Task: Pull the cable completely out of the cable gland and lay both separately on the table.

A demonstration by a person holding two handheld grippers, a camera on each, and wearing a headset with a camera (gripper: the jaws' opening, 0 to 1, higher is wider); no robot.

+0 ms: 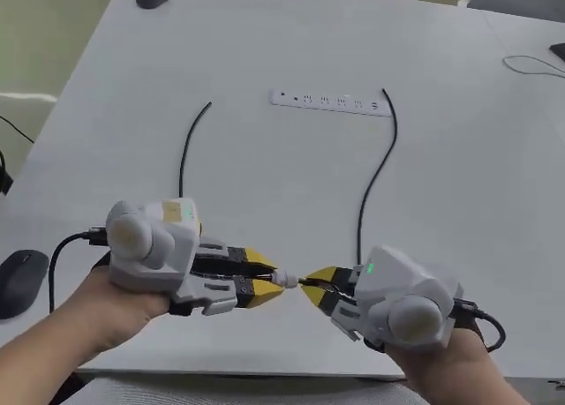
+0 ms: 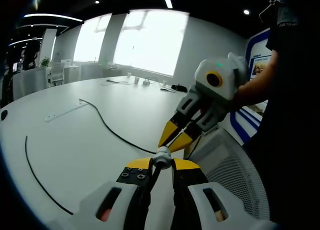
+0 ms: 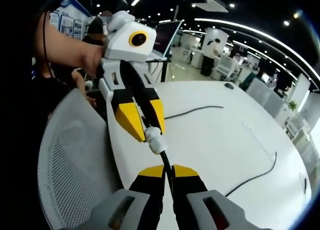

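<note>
White cable gland (image 3: 154, 139) clamped by my left gripper (image 1: 269, 281), black cable (image 1: 375, 176) by my right gripper (image 1: 311, 287); jerking could fling either floorward.

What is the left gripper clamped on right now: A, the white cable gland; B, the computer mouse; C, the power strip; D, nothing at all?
A: the left gripper is shut on the white cable gland, with the right gripper pinching the black cable that leaves it.

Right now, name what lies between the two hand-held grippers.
A short stretch of cable, from the cable gland to the right hand-held gripper; right gripper view.
</note>
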